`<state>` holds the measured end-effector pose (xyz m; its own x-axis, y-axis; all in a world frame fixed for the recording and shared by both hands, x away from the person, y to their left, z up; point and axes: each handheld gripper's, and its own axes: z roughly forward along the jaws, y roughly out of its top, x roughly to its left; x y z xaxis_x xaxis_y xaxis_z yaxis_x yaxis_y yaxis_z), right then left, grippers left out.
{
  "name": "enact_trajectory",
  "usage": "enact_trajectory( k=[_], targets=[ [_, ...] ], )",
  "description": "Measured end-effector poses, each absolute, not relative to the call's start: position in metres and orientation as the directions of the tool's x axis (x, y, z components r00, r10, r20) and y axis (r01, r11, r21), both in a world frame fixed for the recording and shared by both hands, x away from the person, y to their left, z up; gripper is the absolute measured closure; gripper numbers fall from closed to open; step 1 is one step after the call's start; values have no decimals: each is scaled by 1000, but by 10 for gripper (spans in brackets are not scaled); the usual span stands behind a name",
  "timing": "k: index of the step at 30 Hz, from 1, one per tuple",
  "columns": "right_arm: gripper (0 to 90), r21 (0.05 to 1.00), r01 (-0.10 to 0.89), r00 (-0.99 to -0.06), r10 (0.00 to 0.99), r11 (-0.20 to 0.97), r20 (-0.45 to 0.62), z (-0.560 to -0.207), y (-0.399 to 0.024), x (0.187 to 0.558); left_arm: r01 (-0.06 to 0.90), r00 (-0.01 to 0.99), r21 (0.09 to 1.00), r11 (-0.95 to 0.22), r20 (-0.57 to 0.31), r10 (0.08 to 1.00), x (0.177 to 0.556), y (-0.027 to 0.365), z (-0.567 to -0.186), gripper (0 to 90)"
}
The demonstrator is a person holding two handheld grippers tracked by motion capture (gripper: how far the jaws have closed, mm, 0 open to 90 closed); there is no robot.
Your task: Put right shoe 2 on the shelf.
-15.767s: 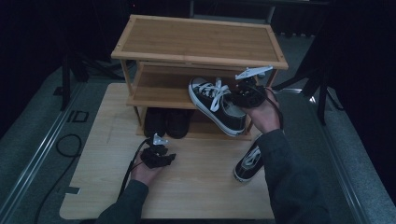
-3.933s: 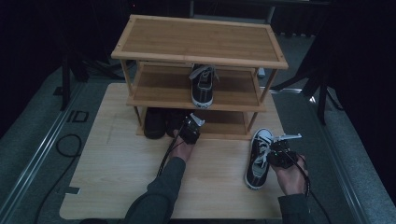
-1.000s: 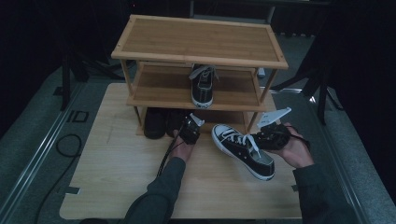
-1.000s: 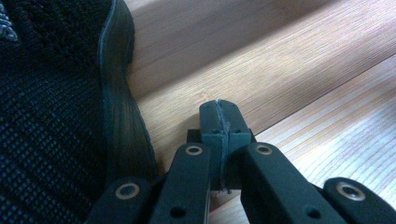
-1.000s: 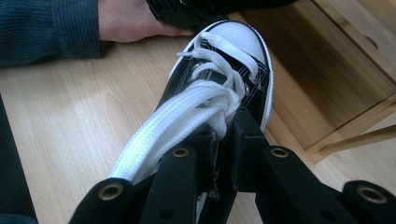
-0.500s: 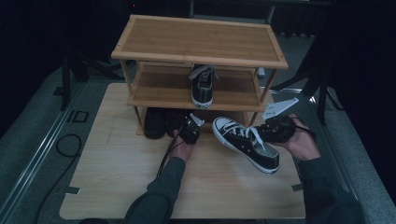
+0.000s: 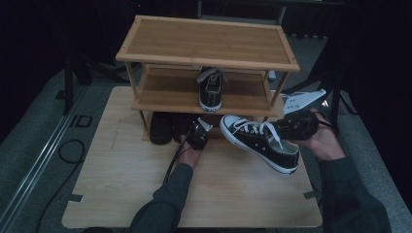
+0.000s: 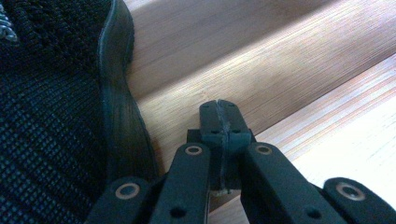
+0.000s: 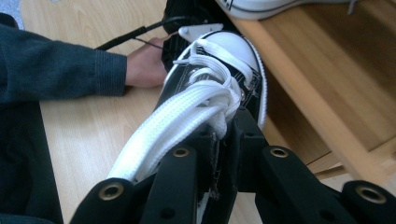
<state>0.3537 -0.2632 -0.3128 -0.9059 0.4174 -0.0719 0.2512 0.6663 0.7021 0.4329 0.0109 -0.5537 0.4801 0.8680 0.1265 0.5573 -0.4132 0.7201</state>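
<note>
A black canvas sneaker [image 7: 260, 141] with white laces and toe cap hangs tilted above the wooden board, toe toward the rack. My right gripper [image 7: 297, 125] is shut on the sneaker's collar by the laces. In the right gripper view the sneaker [image 9: 219, 60] points away from the right gripper [image 9: 224, 128]. Its mate [image 7: 210, 90] sits on the middle shelf of the bamboo shoe rack [image 7: 160, 41]. My left gripper [image 7: 198, 133] rests low at the rack's bottom level. The left gripper [image 8: 219, 109] is shut on nothing, beside a black knit shoe [image 8: 51, 107].
Dark shoes [image 7: 160, 128] stand under the rack's lowest shelf at the left. The rack stands at the back of a light wooden board [image 7: 116, 179] on grey carpet. A cable [image 7: 60, 153] lies on the floor at the left.
The right gripper took the sneaker off the board at the right, turned it sideways and has raised it slightly toward the rack. The left gripper has stayed put.
</note>
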Motion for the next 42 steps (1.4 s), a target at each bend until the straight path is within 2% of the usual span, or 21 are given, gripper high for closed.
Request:
enact_trajectory(
  k=[21, 42],
  targets=[
    [817, 754, 259, -867, 489, 604, -94, -281, -265, 364, 556, 480, 720, -415, 130, 868, 433, 11, -554, 900],
    [818, 728, 367, -720, 672, 580, -173, -295, -228, 403, 558, 480, 722, -409, 121, 869, 433, 11, -554, 900]
  ],
)
